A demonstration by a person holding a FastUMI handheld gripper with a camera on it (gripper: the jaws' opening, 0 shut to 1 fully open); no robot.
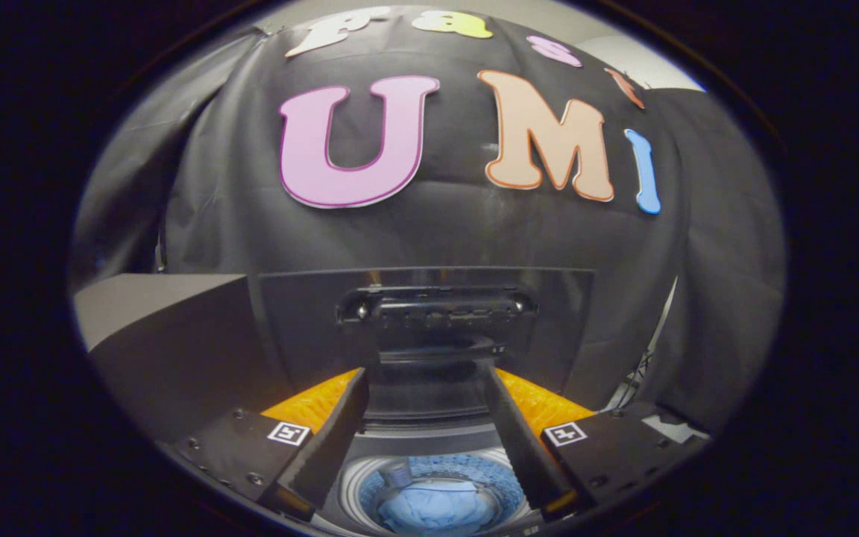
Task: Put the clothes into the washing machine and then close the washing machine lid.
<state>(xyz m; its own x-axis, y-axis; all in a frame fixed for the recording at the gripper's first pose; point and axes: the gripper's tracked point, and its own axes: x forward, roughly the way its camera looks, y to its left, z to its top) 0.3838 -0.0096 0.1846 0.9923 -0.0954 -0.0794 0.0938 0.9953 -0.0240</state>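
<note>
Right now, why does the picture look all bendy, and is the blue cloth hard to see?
In the gripper view the fisheye lens bows straight edges, like the raised lid. The light blue clothes in the drum look bright and fairly sharp. The open gripper holds nothing; its fingers look dark and unlit.

Washing machine (429, 466) drum holds clothes (435, 509).

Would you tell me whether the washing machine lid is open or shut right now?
Open: the lid stands upright beyond the open gripper, and blue clothes lie in the exposed drum.
</note>
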